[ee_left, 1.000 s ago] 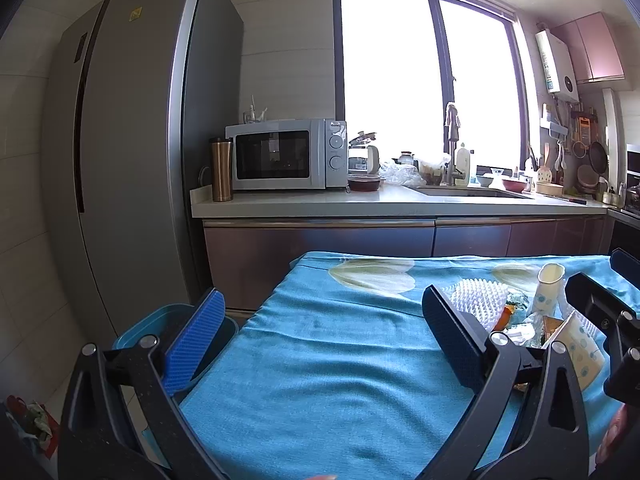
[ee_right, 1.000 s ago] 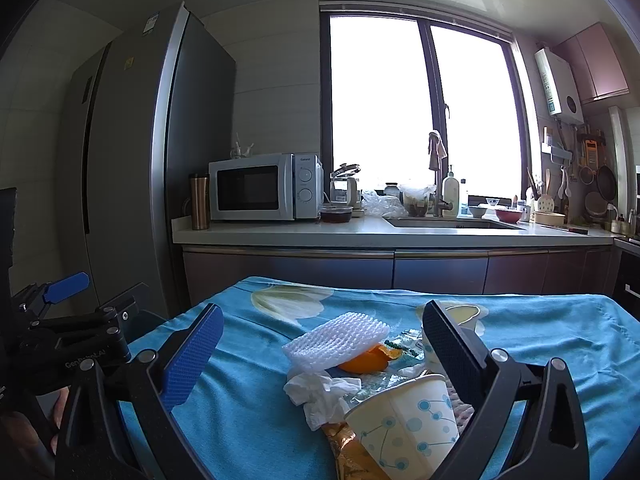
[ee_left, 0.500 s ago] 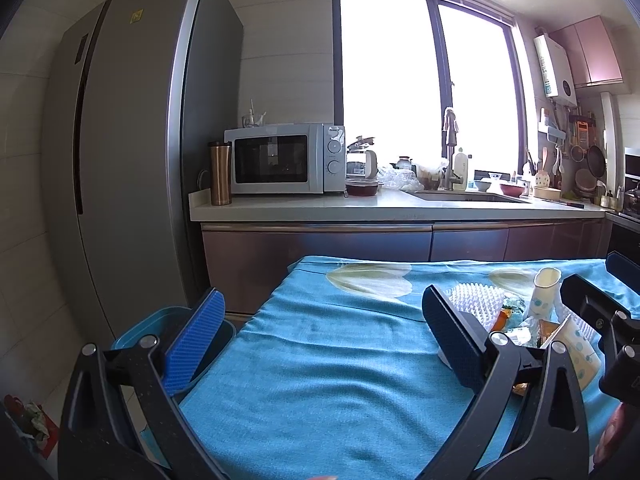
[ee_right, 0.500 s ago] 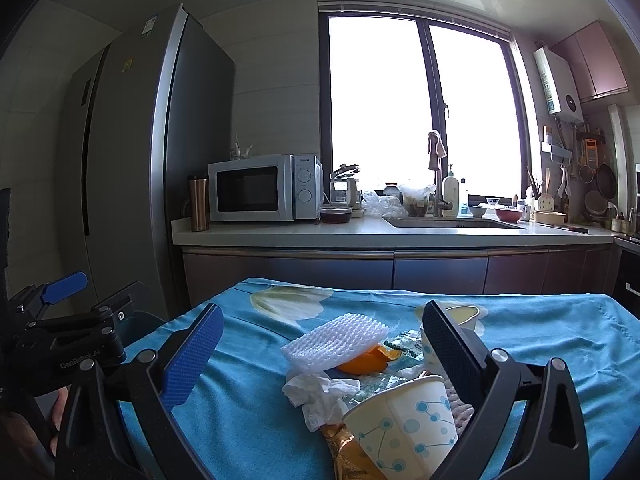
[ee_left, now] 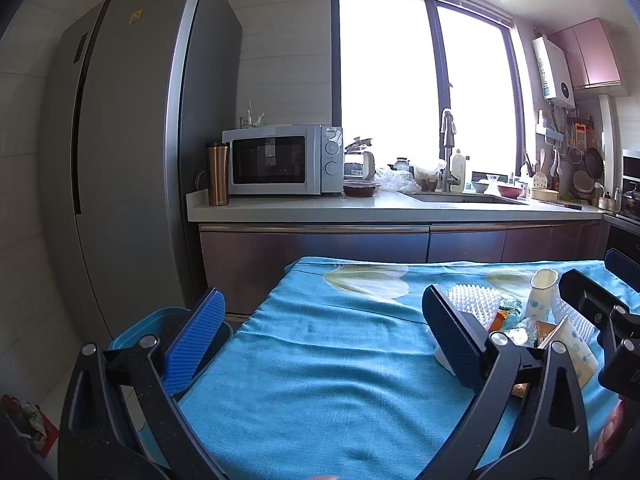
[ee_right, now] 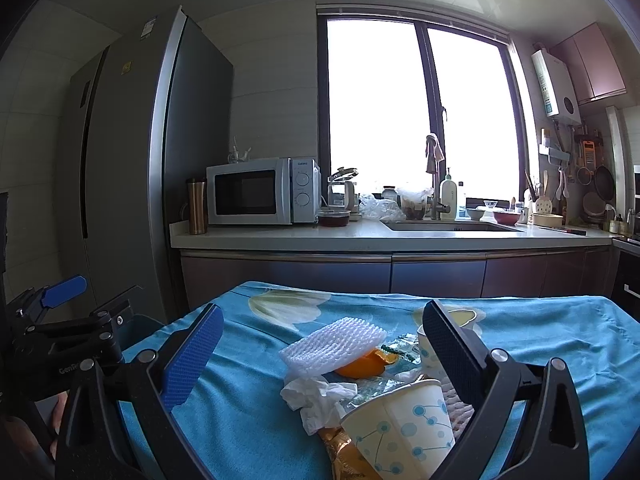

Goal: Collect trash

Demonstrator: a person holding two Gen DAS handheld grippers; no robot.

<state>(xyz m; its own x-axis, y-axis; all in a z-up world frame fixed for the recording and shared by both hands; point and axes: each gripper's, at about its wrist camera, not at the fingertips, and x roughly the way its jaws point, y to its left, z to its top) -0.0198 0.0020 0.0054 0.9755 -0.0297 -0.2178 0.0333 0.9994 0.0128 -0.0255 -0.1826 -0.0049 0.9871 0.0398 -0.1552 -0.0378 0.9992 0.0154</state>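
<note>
While both sets of tongs hang over a surface [ee_left: 320,360] covered in a blue cloth with a pale flower print, neither has hold of anything. The left tongs [ee_left: 320,336] are spread wide above bare cloth, with a blue bin [ee_left: 160,320] on the floor just off the surface's left edge. The right tongs [ee_right: 320,348] are equally wide apart, framing the trash pile: a white foam net [ee_right: 332,346] lying over an orange peel [ee_right: 360,366], a crumpled tissue [ee_right: 316,398], a tipped paper cup [ee_right: 400,424] nearest the camera, and what may be a gold wrapper [ee_right: 340,452] beneath it. Beyond stand a tall grey fridge [ee_right: 132,160], a kitchen counter [ee_right: 360,236] with a microwave [ee_right: 260,190] and sink [ee_right: 448,226], and a bright window [ee_right: 416,112].
</note>
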